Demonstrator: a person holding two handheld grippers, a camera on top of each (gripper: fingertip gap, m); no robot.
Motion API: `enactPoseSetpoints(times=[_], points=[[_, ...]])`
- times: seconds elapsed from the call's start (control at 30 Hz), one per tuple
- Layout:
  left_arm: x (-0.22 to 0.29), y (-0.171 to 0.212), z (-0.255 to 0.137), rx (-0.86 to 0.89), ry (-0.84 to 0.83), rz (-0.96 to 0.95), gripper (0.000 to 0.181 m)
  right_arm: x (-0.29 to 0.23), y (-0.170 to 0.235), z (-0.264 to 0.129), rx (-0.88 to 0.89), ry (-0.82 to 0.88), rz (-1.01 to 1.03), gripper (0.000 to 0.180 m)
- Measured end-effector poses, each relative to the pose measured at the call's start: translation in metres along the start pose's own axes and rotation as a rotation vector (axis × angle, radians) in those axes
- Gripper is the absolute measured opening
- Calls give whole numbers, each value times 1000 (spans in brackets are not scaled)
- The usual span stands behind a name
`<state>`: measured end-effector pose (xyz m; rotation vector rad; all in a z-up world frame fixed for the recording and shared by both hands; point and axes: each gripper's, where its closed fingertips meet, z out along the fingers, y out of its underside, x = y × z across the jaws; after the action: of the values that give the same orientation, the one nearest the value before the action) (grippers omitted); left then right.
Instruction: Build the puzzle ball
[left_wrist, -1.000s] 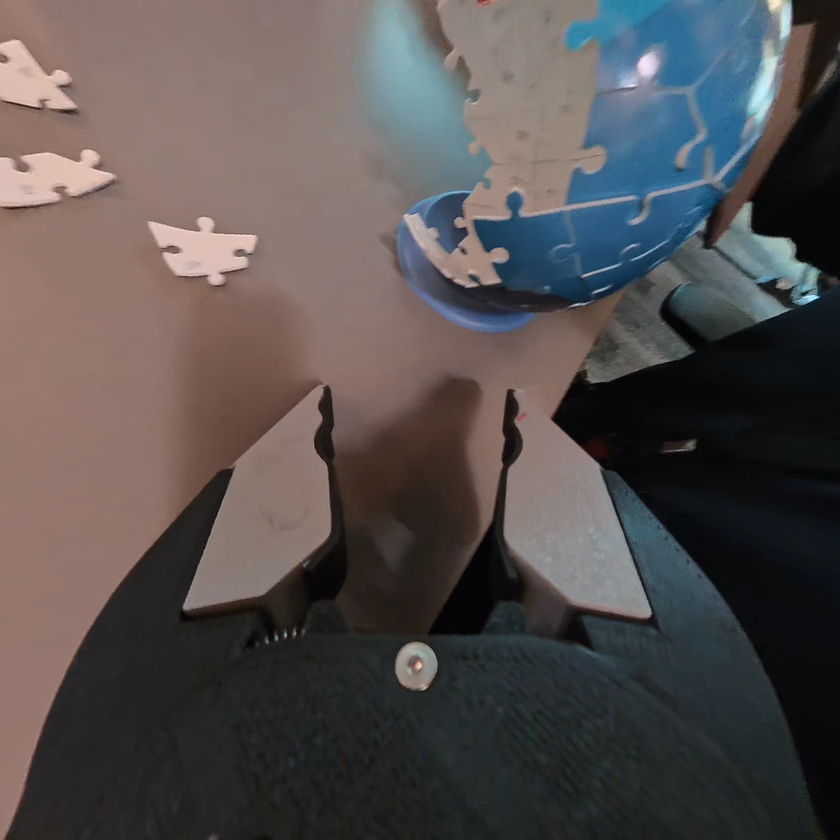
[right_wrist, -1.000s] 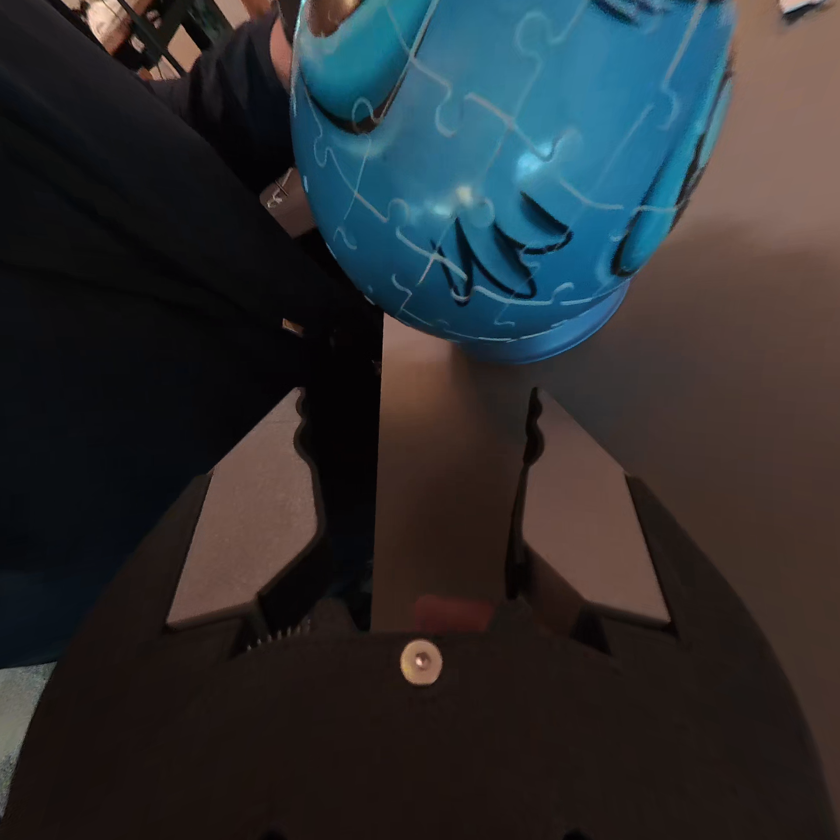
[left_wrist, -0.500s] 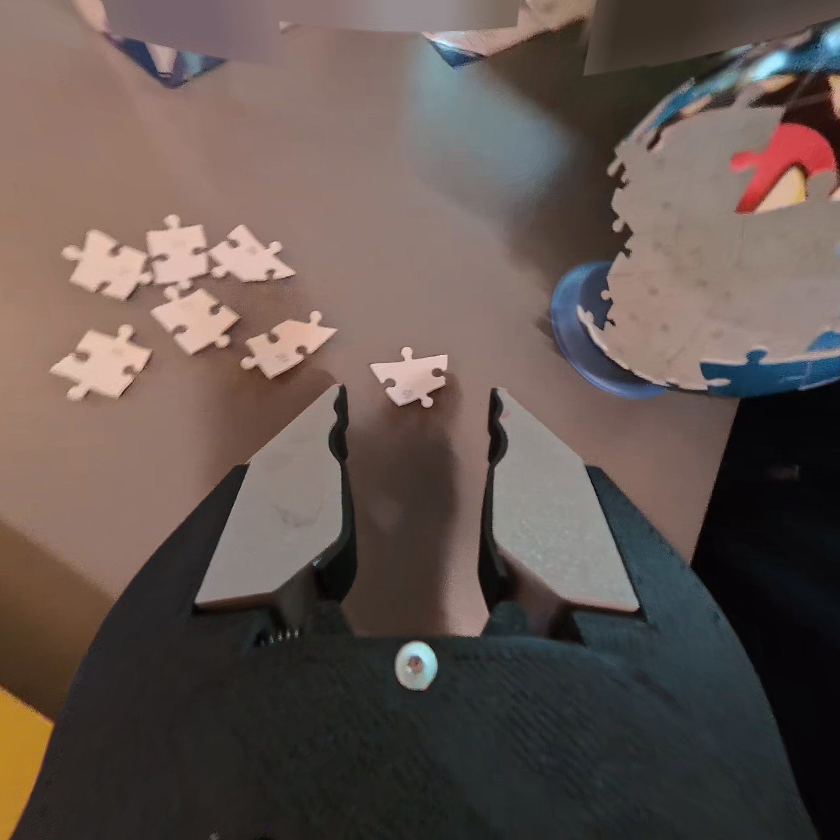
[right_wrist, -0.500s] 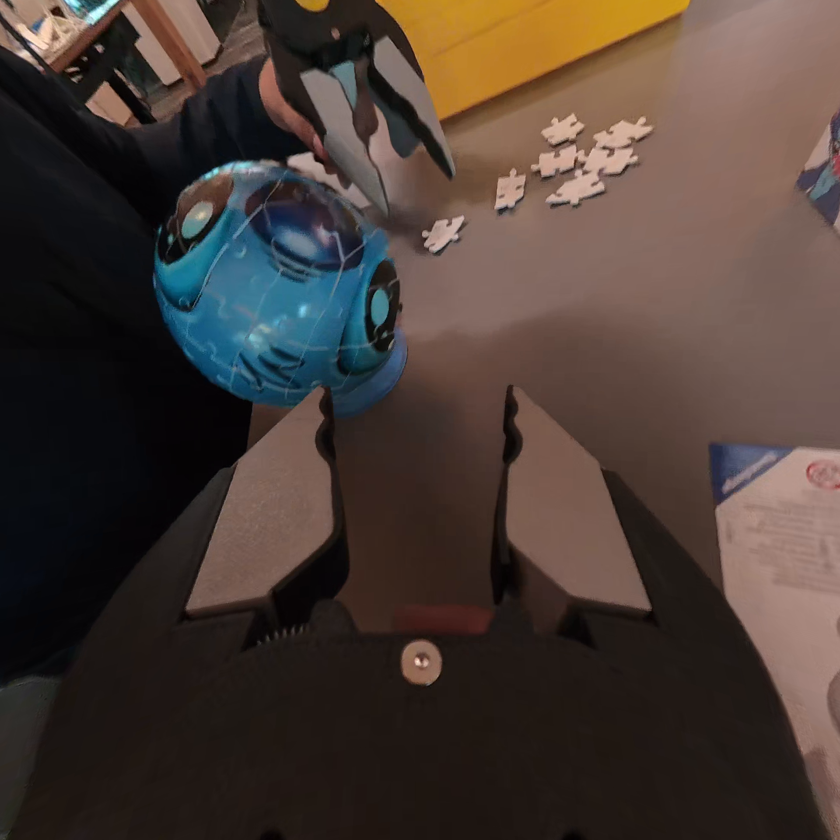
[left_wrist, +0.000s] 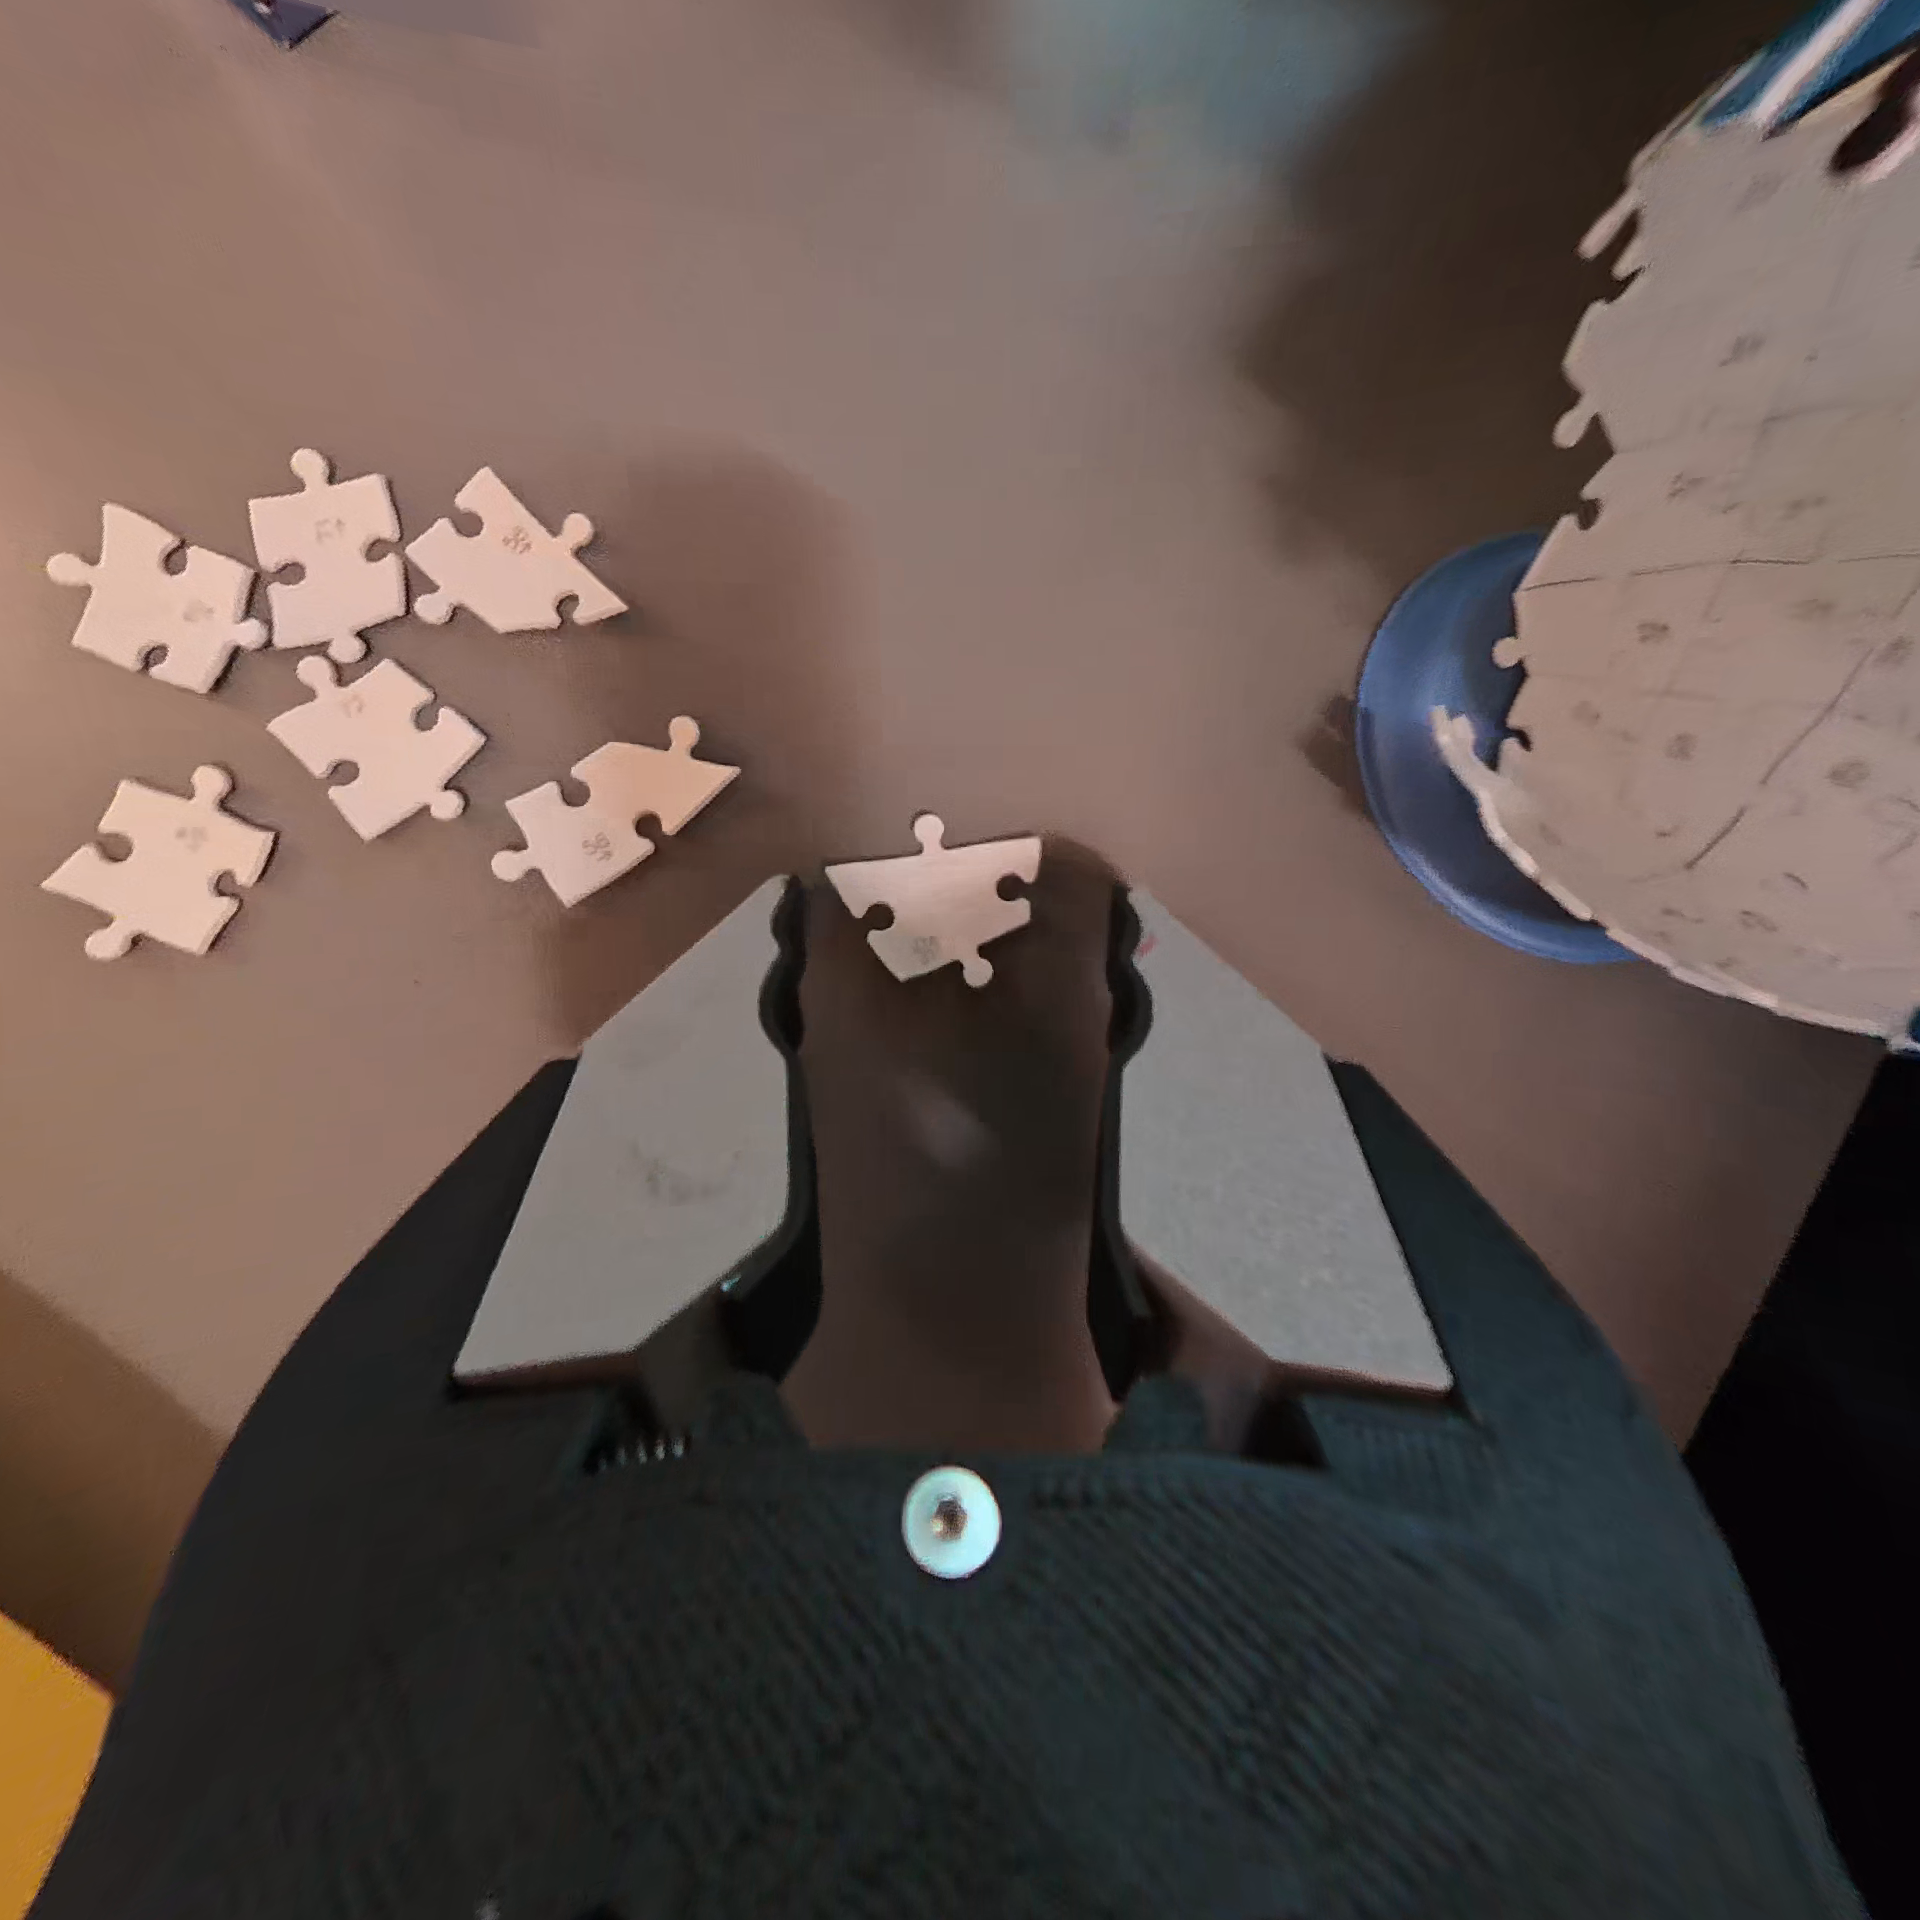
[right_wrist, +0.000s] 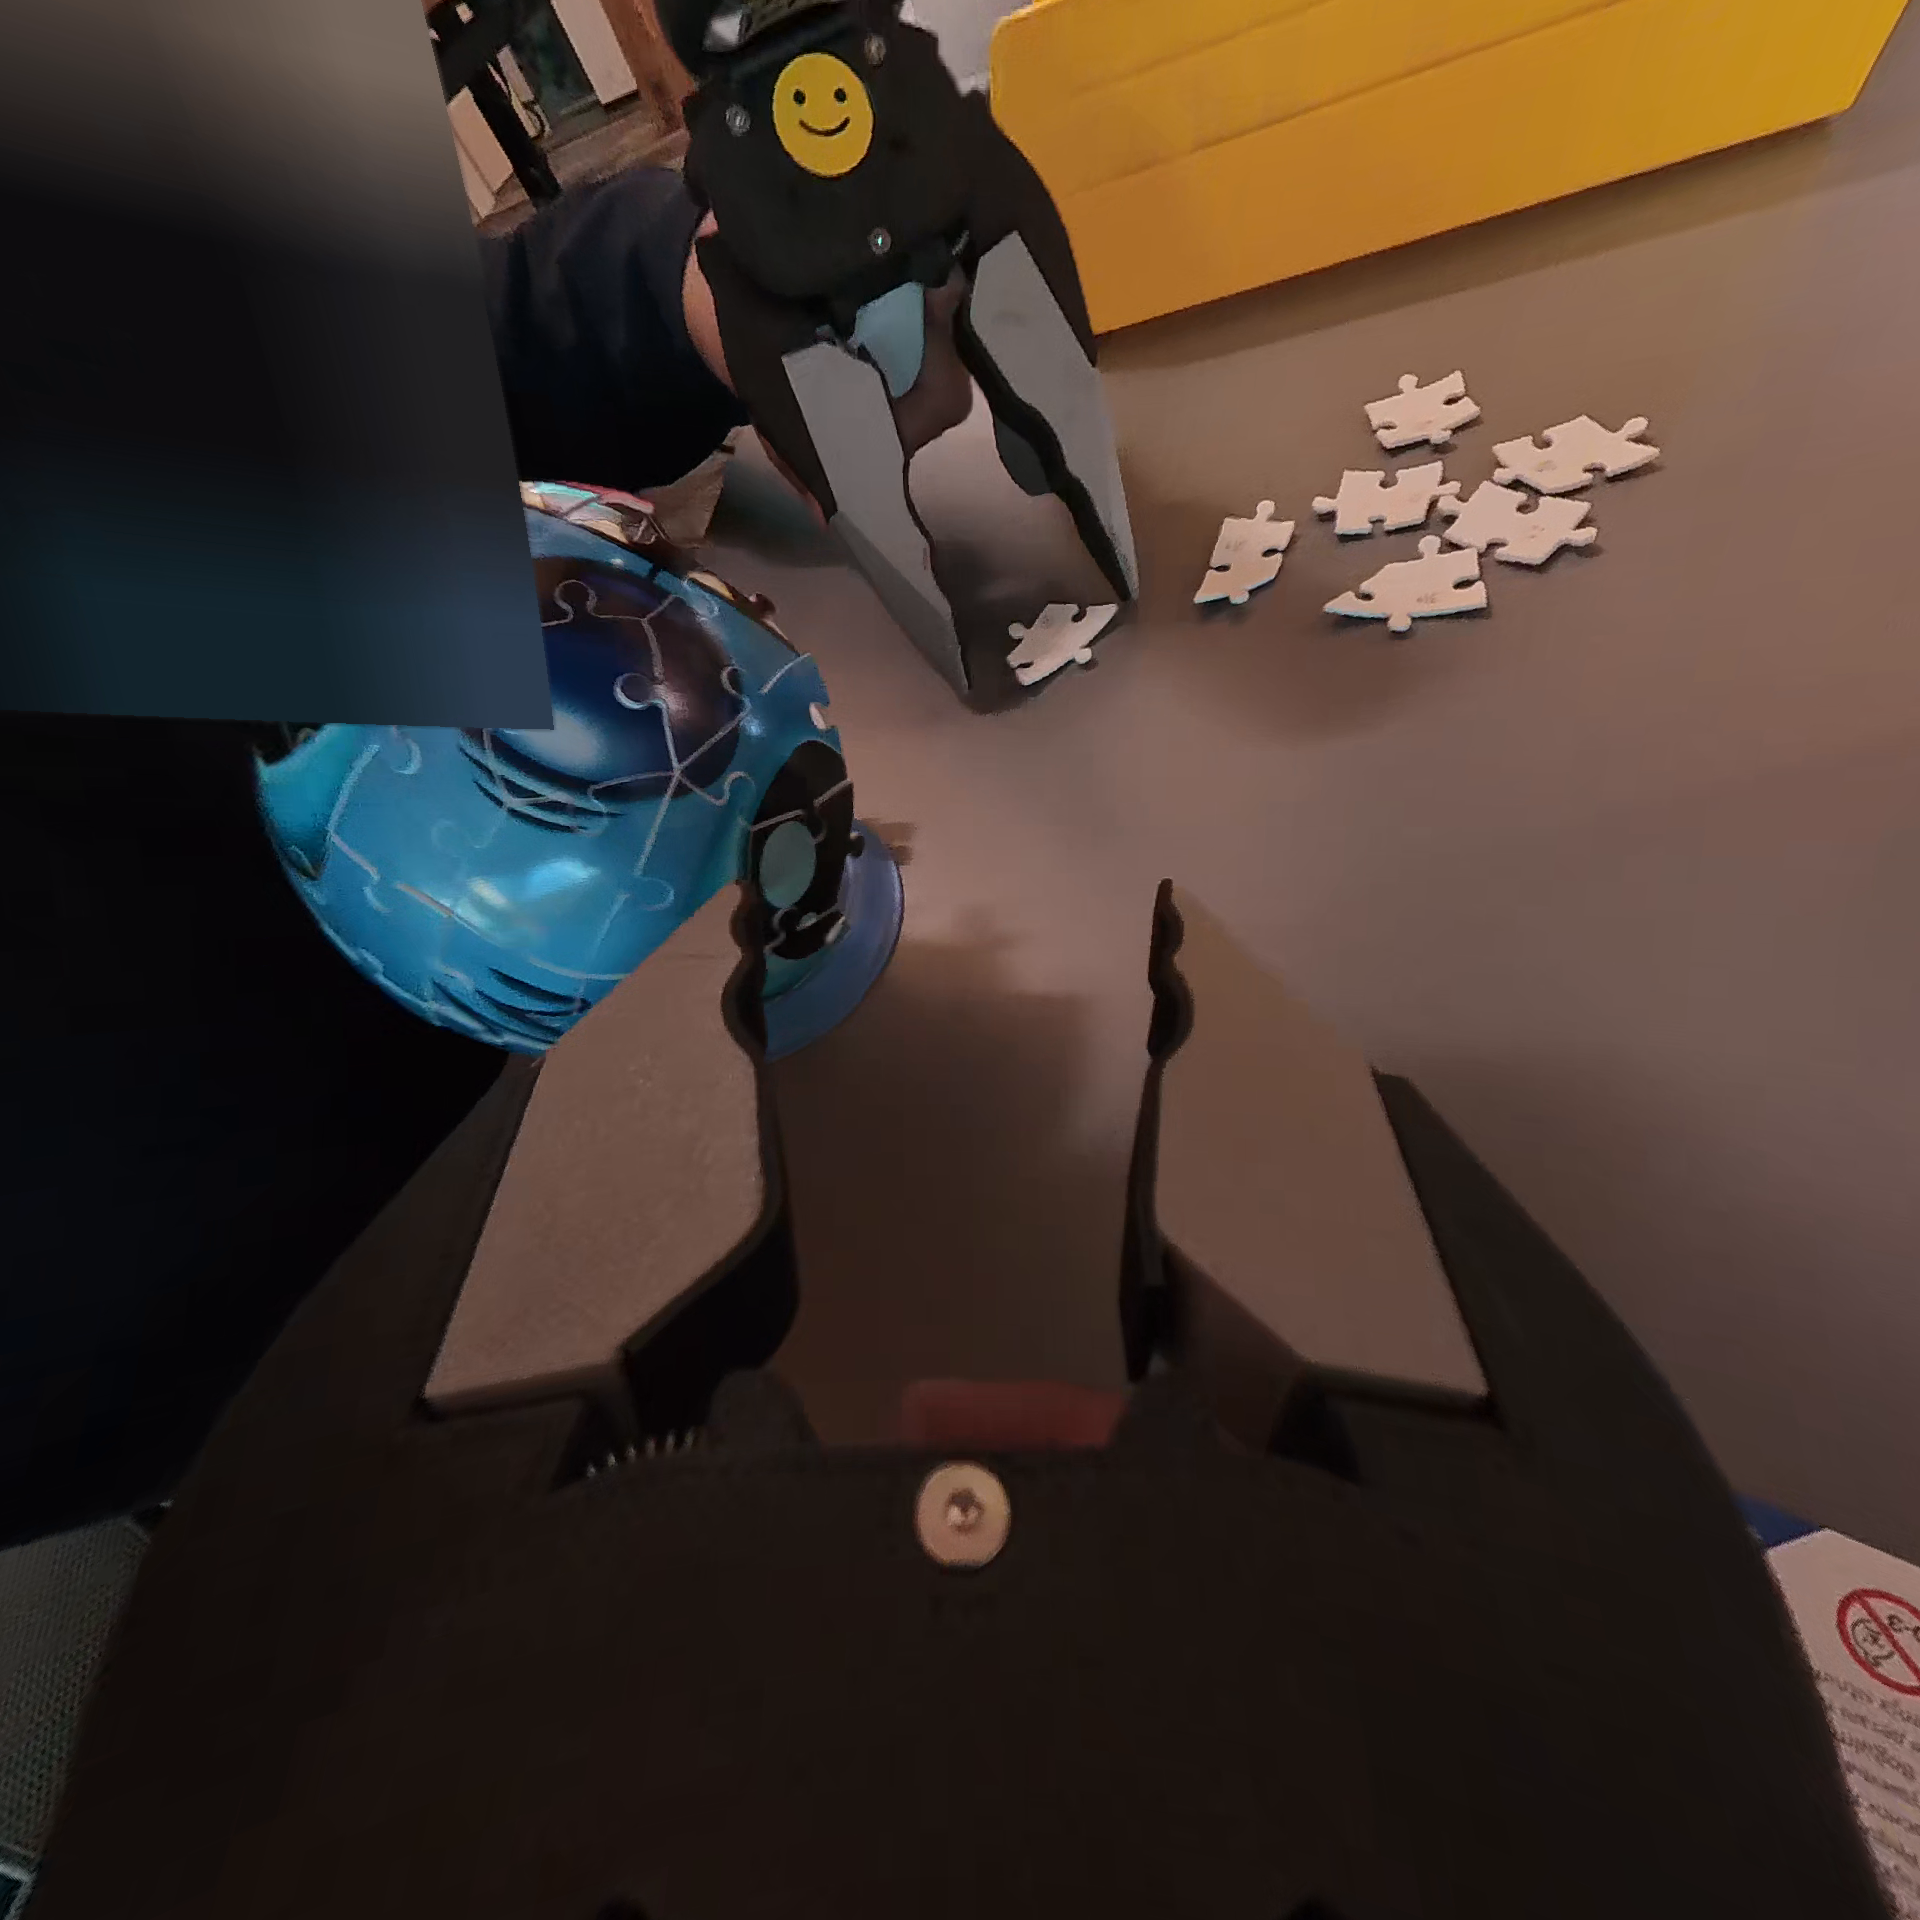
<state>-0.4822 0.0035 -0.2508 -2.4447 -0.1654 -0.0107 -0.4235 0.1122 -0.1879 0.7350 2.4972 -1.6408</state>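
Seven white puzzle pieces lay face down on the grey table (left_wrist: 935, 416): six clustered (left_wrist: 374, 727), one single piece (left_wrist: 940, 909) between the left gripper's (left_wrist: 951, 914) wide-open, empty fingertips. The blue puzzle ball (right_wrist: 582, 873) sat in its stand beside the open, empty right gripper (right_wrist: 951, 935). A yellow box (right_wrist: 1403, 135) stood behind.

Black gripper (left_wrist: 951, 914), silver screw (left_wrist: 951, 1522)

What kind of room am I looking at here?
Probably an indoor workroom or lab: a plain grey table holds loose puzzle pieces and a puzzle ball, with a yellow bin and furniture legs behind.
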Motion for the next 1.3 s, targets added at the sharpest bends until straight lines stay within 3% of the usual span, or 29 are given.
enactPoseSetpoints(times=[0.23,0.47,0.6,0.83,1.03,1.17,1.3], points=[[-4,-2,2,42,-51,7,39,5,0,-10,31,31,-2,72],[-3,-4,3,81,-20,59,38,11,-5,-23,80,48,24,71],[-7,-18,2,94,-55,207,38,18,-14,-22,78,57,52,67],[-1,-81,-3,279,-54,425,37,27,-27,4,-11,28,93,57],[9,-92,5,384,11,437,37,32,-31,36,-94,-52,144,47],[11,-90,7,448,60,418,38,31,-35,46,-100,-112,200,30],[15,-90,5,485,45,461,37,31,-37,51,-92,-124,243,28]])
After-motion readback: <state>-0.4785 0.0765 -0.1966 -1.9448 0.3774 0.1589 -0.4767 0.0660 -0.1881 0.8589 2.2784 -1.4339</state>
